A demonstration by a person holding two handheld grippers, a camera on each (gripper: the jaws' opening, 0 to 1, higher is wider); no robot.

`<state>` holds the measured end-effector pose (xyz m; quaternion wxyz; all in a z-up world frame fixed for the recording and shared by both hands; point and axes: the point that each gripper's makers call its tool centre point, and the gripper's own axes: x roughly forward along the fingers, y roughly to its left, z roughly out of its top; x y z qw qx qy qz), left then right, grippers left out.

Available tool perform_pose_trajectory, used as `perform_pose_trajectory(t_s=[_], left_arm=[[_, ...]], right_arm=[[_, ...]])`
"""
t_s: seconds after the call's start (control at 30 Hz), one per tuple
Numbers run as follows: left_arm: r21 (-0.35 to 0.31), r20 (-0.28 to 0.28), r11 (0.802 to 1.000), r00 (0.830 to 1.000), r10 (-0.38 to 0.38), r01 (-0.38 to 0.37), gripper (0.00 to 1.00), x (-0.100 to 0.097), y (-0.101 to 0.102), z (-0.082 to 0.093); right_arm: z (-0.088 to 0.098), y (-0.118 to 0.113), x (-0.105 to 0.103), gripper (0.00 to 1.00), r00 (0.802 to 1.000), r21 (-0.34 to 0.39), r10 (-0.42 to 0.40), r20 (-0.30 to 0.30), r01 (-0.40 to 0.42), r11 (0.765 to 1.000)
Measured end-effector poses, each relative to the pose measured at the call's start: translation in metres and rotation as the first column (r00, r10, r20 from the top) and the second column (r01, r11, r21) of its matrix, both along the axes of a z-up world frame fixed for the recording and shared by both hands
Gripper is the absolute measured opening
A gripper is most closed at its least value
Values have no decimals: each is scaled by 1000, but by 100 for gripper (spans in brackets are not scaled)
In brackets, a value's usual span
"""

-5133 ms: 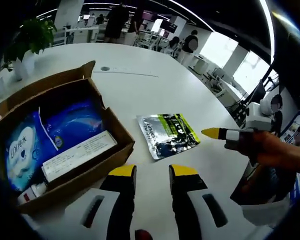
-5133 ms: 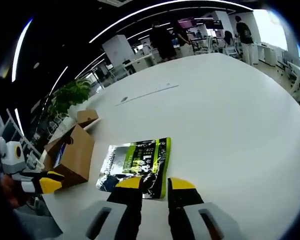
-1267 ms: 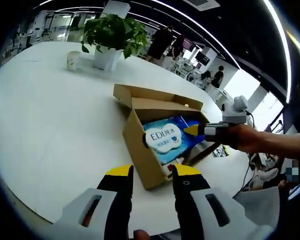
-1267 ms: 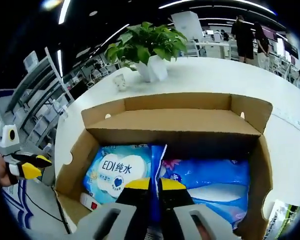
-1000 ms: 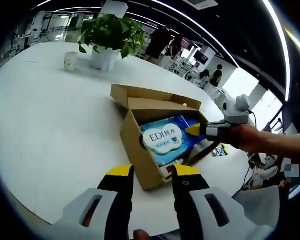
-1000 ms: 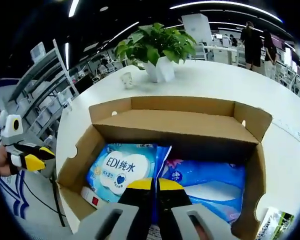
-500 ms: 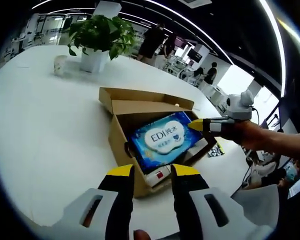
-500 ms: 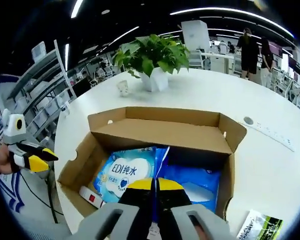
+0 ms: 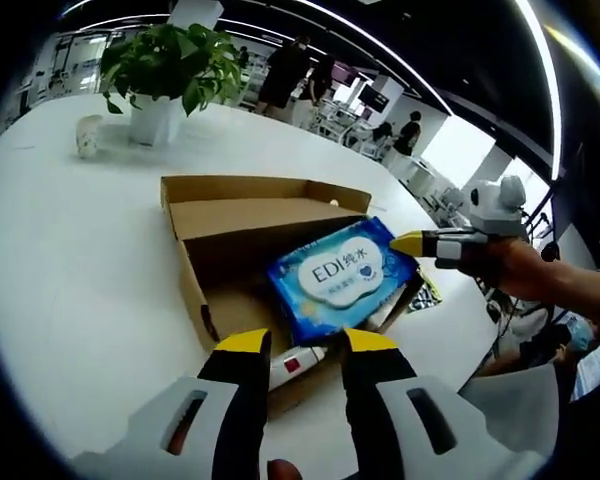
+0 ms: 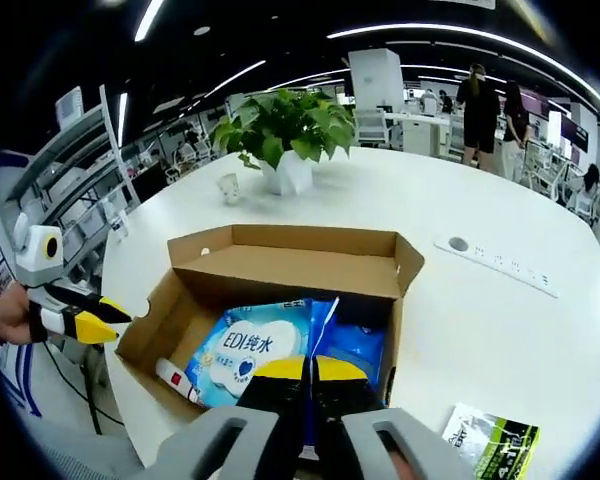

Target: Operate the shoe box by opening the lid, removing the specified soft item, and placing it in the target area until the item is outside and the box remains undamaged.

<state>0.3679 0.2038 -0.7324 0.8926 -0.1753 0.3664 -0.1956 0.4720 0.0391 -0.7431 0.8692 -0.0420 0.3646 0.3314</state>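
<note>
My right tongs (image 10: 310, 368) pinch the blue wipes pack (image 9: 342, 277) by its seam, lifted partly out of the open box (image 9: 205, 235) on the white bench (image 9: 70, 250) (a small tube (image 9: 298, 364) lies inside too). My left tongs (image 9: 307, 343) are spread, near the box's front edge.

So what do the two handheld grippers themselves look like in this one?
Both share one build: pale grey bodies with slotted cut-outs, black jaws capped in yellow. The left gripper shows this from behind, as does the right gripper. Seen from the side, the right gripper has a yellow pointed tip, then white and black bands.
</note>
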Motion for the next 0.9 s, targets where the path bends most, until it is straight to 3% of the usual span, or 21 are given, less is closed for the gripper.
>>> perform_pose_trajectory(t_s=[0.33, 0.53, 0.6, 0.9], left_arm=[[24, -35, 998, 998, -57, 58, 27, 20, -24, -15], [36, -44, 997, 997, -66, 68, 27, 26, -27, -20], [49, -67, 995, 995, -80, 83, 27, 38, -33, -31], [40, -125, 995, 989, -83, 89, 27, 55, -42, -53]], right_arm=[[-8, -19, -9, 0, 999, 6, -52, -15, 53, 999], [-9, -20, -10, 0, 998, 8, -53, -17, 53, 999], [-10, -21, -12, 0, 998, 19, -54, -23, 55, 998], [-15, -25, -13, 0, 999, 19, -42, -28, 43, 999]])
